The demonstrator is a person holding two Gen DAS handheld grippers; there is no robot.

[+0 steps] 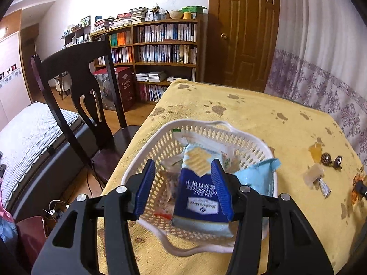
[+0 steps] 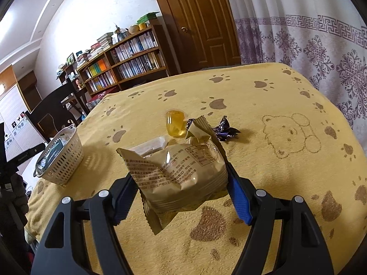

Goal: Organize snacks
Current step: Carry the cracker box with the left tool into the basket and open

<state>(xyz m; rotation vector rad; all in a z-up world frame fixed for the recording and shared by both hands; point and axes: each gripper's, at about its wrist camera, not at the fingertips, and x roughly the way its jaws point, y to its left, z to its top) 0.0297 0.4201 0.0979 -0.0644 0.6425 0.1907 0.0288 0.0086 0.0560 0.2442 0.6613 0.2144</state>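
Note:
My left gripper (image 1: 182, 167) hangs open over a white perforated basket (image 1: 195, 122). A blue cracker pack (image 1: 199, 197) stands tilted in the basket between the blue pads; it leans against the right pad and is clear of the left one. A light blue packet (image 1: 257, 176) lies beside it in the basket. My right gripper (image 2: 181, 174) is shut on a tan snack packet (image 2: 183, 171), held just above the cloth. That packet hides the left fingertip. The basket (image 2: 62, 160) is far to the left in the right wrist view.
On the yellow paw-print cloth (image 2: 275, 91) lie a yellow jelly cup (image 2: 175, 123), dark wrapped candies (image 2: 224, 128) and a clear wrapped stick (image 2: 149, 146). A dark chair (image 1: 80, 87) stands at the table's left edge, with a bed (image 1: 29, 133) beyond. A curtain hangs behind the table.

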